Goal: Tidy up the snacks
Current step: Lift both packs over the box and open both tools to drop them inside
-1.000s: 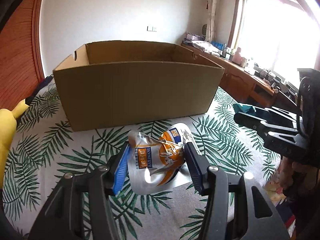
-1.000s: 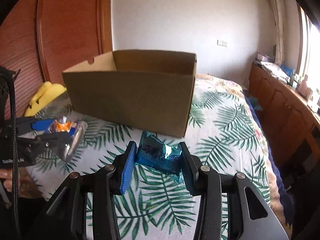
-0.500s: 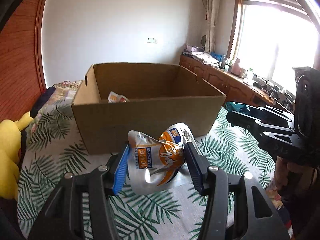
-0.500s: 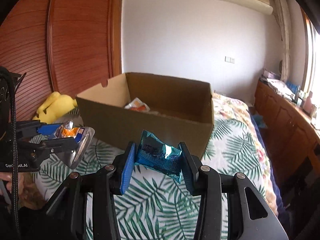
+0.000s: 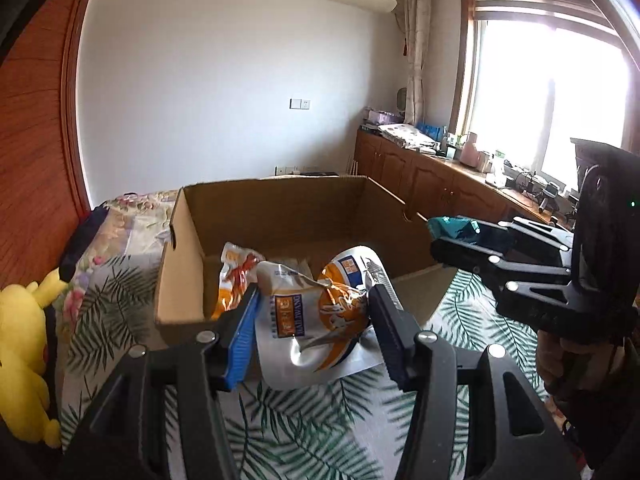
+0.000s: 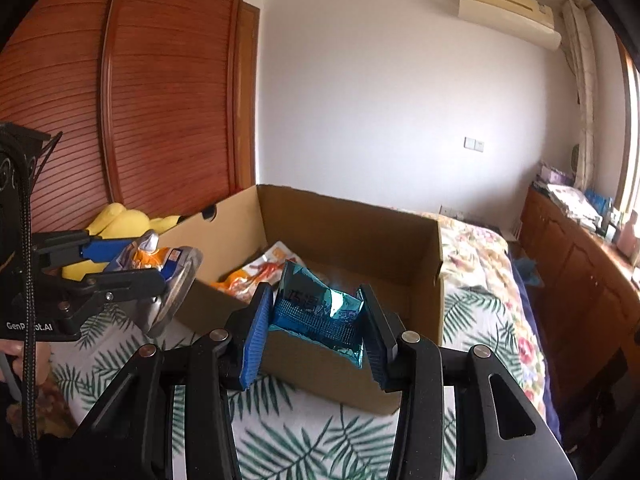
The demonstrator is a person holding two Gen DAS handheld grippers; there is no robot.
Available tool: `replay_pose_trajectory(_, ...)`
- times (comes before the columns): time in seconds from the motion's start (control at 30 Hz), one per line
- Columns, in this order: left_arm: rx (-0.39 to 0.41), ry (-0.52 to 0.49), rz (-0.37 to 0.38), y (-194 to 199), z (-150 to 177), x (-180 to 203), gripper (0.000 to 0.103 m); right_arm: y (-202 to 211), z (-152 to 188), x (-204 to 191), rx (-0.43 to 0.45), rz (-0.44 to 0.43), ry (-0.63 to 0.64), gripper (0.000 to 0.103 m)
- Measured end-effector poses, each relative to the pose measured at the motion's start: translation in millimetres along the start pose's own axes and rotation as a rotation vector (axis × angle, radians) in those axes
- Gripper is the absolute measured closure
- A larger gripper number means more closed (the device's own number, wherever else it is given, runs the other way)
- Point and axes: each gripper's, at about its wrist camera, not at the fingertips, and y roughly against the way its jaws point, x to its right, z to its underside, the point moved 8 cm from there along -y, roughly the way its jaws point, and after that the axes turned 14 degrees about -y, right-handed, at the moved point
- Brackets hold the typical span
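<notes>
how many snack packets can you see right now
3: an orange-and-white packet in the left hand-held gripper, a teal packet in the right hand-held gripper, one orange packet inside the cardboard box. More may be hidden.

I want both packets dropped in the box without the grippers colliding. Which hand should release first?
Right, probably. The right gripper holds the teal packet over the cardboard box's near wall, almost above its inside. The left gripper with the orange packet sits lower, short of the rim.
</notes>
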Motion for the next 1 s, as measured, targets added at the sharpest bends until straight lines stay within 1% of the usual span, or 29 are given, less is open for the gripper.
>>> replay_pose_trajectory(0.3, -0.003, 0.002, -0.015, -42.1, -16.6, -26.5, 0.049, -42.8, -6.2, 9.5, -0.034, -0.005, -0.013, 0.06)
replay_pose_trajectory(0.57, -0.039, 0.022, -0.02, -74.2, -9.6, -39.7, 0.049, -66.5, 3.0, 13.6, -0.067, -0.011, -0.023, 0.06)
replay_pose_trajectory(0.83, -0.055, 0.019, -0.022, -89.6, -7.7, -41.3, 0.048, -78.9, 8.4, 18.0, -0.087, -0.014, -0.036, 0.058)
replay_pose_trajectory(0.93, -0.064, 0.022, -0.034, -93.9, -6.8, -43.0, 0.045, -82.2, 9.5, 19.2, -0.093, -0.011, -0.043, 0.057)
replay_pose_trajectory(1.0, -0.063, 0.025, -0.051, -94.6, -6.4, -45.0, 0.04, -83.8, 8.4, 19.7, -0.09, -0.005, -0.048, 0.053)
